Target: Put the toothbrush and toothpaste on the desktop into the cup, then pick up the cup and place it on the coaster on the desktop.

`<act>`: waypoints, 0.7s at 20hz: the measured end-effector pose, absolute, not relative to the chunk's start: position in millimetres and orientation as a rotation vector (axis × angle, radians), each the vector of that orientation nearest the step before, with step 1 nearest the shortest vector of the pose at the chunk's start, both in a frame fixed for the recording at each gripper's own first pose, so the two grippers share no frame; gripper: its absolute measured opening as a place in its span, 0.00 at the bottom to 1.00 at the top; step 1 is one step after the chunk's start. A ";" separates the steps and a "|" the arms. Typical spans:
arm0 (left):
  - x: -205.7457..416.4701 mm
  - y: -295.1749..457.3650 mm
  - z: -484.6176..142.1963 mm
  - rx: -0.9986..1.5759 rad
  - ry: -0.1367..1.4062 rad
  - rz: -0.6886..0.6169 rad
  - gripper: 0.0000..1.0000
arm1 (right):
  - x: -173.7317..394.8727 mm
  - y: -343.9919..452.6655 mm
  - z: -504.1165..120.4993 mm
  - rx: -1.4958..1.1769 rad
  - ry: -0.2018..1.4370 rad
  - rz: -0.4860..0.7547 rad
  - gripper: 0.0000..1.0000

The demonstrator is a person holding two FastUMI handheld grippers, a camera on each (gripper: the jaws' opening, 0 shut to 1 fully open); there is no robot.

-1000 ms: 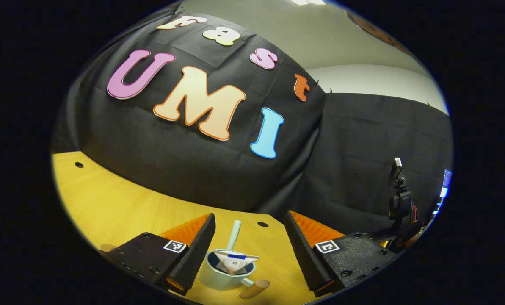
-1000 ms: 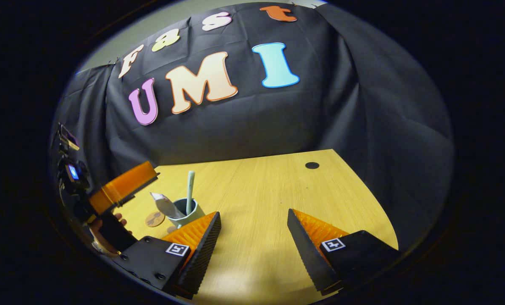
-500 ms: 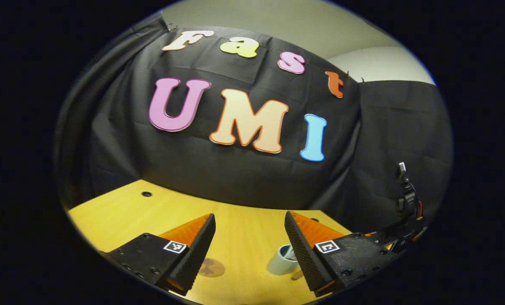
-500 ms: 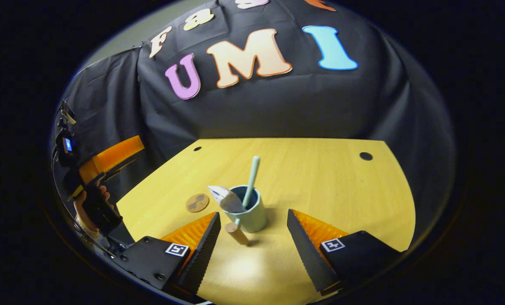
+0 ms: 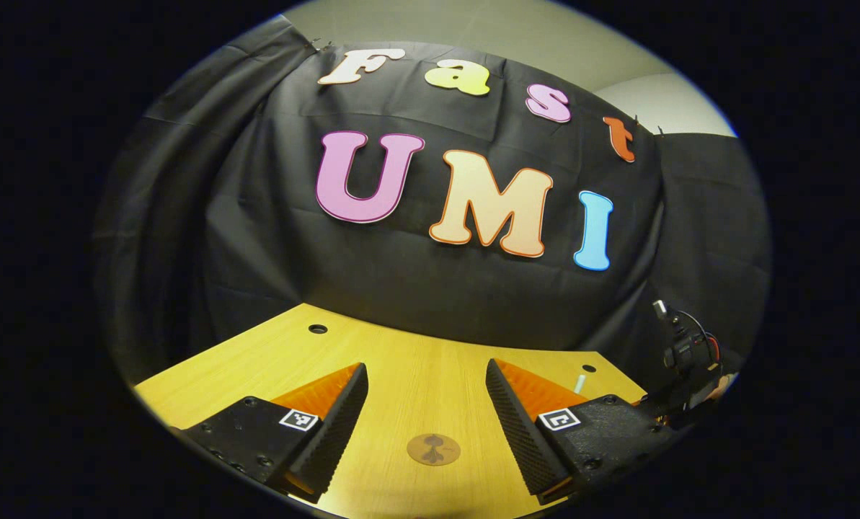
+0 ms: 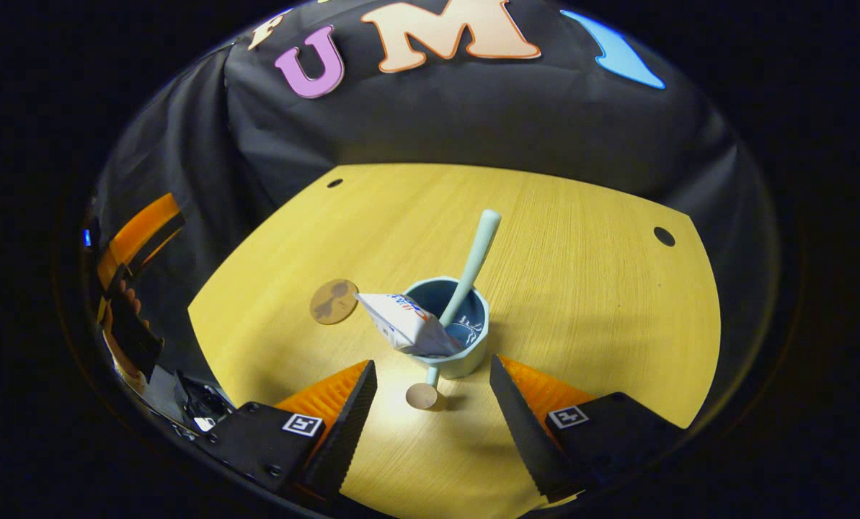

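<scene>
Right gripper (image 6: pixel 430 393): my view looks down on the desktop; I find the fingers spread wide apart and holding nothing, with the cup just ahead of them and its handle in the gap between them.
Cup (image 6: pixel 466 353): pale blue-green, upright on the desktop (image 6: pixel 581 288), touching neither finger as far as I can tell.
Cup handle (image 6: pixel 424 395): juts from the cup's near side toward my camera, ending in a round wooden-looking tip.
Toothbrush (image 6: pixel 473 263): stands in the cup, leaning up and away to the right; its end rises clear of the rim.
Toothpaste (image 6: pixel 404 324): tube lies tilted in the cup, with its flat crimped end sticking out over the left rim.
Coaster (image 6: pixel 334 301): small brown disc with a dark pattern, flat on the desktop just left of the cup, apart from it and bare.
Left gripper (image 5: pixel 426 432): fingers apart and holding nothing; in my left gripper view they hover over the desktop with the coaster (image 5: pixel 433 449) between them.
Left gripper, seen from the right gripper view (image 6: pixel 138 238): at the far left edge past the desktop's corner, held in a hand (image 6: pixel 123 339).
Other gripper rig (image 5: pixel 682 353): at the right edge of the left gripper view; I cannot tell its finger state from there.
</scene>
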State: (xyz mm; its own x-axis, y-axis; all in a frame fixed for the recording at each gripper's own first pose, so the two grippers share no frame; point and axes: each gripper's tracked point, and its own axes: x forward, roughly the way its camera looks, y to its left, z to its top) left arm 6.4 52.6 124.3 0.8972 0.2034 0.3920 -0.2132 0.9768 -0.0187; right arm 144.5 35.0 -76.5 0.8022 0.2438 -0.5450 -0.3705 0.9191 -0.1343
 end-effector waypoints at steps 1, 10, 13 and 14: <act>9.0 60.1 121.5 0.039 -0.379 0.217 0.94 | 146.0 35.4 -83.4 -0.236 0.587 0.317 0.92; 37.1 101.5 109.4 0.069 -0.235 0.178 0.95 | 159.9 26.3 -120.0 -0.281 0.807 0.180 0.81; 39.9 111.7 102.1 0.065 -0.191 0.170 0.95 | 164.8 26.1 -130.1 -0.300 0.854 0.146 0.75; 40.8 114.5 100.9 0.064 -0.183 0.166 0.95 | 166.4 25.2 -131.5 -0.305 0.867 0.133 0.69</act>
State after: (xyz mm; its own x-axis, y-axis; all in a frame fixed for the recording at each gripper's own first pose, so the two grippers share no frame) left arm 40.8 114.5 100.9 0.9696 0.1586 0.1862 -0.1702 0.9842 0.0479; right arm 166.4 25.2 -131.5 0.6424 -0.0082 -0.7663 -0.2380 0.9484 -0.2096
